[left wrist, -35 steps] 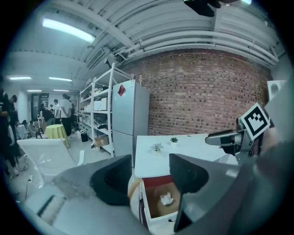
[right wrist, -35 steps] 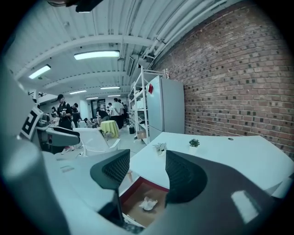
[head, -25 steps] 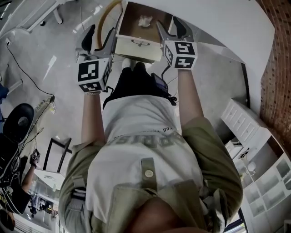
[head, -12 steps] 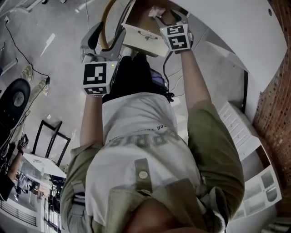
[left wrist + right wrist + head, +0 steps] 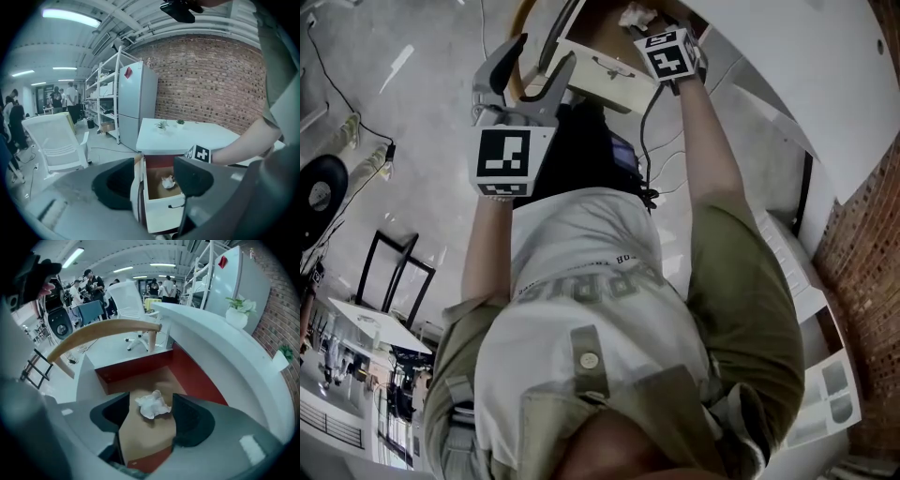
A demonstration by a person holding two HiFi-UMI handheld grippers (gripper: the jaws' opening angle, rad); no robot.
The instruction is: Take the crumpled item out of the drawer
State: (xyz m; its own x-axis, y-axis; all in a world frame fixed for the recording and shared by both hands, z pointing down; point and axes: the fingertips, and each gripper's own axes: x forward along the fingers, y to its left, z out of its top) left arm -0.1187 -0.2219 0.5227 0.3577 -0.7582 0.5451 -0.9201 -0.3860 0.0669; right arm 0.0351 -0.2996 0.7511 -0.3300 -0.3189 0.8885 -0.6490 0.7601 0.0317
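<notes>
A white crumpled paper ball (image 5: 153, 404) lies on the brown bottom of the pulled-out drawer (image 5: 154, 380). My right gripper (image 5: 149, 414) hangs over the drawer, its jaws opening, with the ball in the gap between them and untouched by the pads. In the head view the ball (image 5: 633, 16) shows at the top edge, just beyond the right gripper (image 5: 661, 28). My left gripper (image 5: 528, 70) is held to the left of the drawer front (image 5: 598, 75), open and empty. From the left gripper view, the ball (image 5: 168, 182) shows inside the drawer (image 5: 164, 208).
The white desk top (image 5: 787, 66) curves over the drawer. A curved wooden chair back (image 5: 101, 333) stands to the drawer's left. Cables (image 5: 649, 141) hang below the drawer. White shelving (image 5: 825, 375) stands at the right; people and chairs fill the far room.
My right gripper has moved forward from the drawer's front edge to over its inside, with the ball now between its jaws. The left gripper rose a little beside the drawer front.
</notes>
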